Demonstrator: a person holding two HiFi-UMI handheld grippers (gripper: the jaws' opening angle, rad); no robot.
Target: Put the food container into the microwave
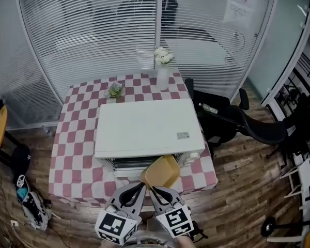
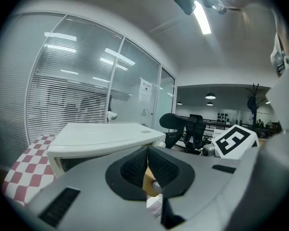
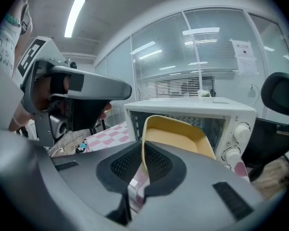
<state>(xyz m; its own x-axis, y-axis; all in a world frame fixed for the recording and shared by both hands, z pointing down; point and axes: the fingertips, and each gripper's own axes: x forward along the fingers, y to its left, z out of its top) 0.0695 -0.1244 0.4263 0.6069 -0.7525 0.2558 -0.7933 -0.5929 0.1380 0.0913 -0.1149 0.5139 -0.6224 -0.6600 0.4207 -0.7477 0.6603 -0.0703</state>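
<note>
- While the right gripper (image 1: pixel 154 189) clenches its jaws on one rim of the yellow food container (image 1: pixel 161 171), the container hangs tilted in the air at the 6 o'clock side of the white microwave (image 1: pixel 144 125), just before its dark front.
- Seen from the right gripper view, the clamped rim rises straight out from between the pads, and the container's open side faces toward 2 o'clock, in front of the microwave's glass window and two knobs (image 3: pixel 241 131).
- The left gripper (image 1: pixel 140 187) sits just beside the right one, at its 9 o'clock, with its tip at the container's near corner.
- Its jaws are pressed together at the tips; a sliver of yellow shows in the gap behind them, and I cannot tell whether they pinch the container.
- The microwave stands on a table (image 1: pixel 72 138) under a pink-and-white checked cloth.
- At the microwave's 12 o'clock side stand a vase of pale flowers (image 1: pixel 163 74) and a small potted plant (image 1: pixel 114 90).
- A black office chair (image 1: pixel 232 120) stands at the table's 3 o'clock side.
</note>
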